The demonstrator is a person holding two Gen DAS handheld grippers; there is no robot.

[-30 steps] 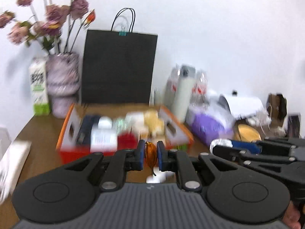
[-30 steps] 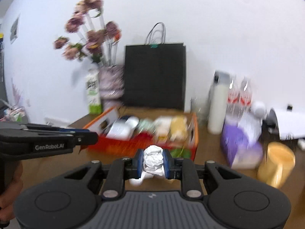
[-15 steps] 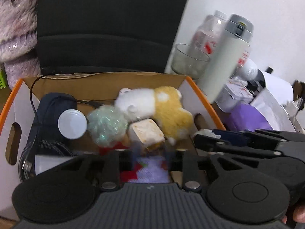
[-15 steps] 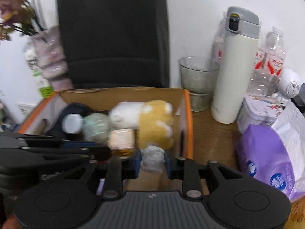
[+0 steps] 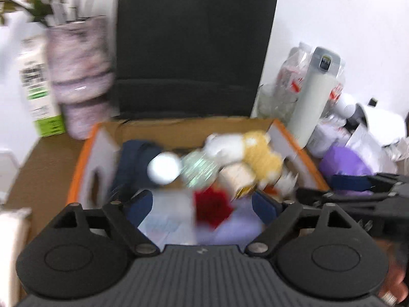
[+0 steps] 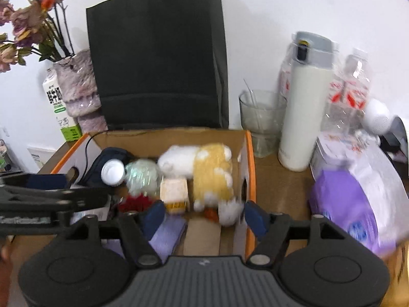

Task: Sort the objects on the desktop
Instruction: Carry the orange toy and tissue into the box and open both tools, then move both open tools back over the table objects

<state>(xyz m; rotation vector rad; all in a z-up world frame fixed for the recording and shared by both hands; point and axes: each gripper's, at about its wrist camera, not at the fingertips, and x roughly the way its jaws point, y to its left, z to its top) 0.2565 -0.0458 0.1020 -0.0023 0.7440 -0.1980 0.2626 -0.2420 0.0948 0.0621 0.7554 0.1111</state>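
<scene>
Going left to right, we see a green-and-white milk carton (image 6: 59,107), a fuzzy pink vase (image 6: 81,89) and a tall black paper bag (image 6: 158,58) at the back of the brown wooden worktop (image 6: 278,186). In front sits the orange-edged cardboard box (image 6: 249,168) with a yellow-and-white plush toy (image 6: 209,168) inside. Our left tongs (image 5: 202,204) are opening above it, gripping nothing; our right tongs (image 6: 202,216) are opening too, a crumpled white paper ball (image 6: 228,211) lying loose in the box's right corner. A white thermos flask (image 6: 304,117) stands to the right.
</scene>
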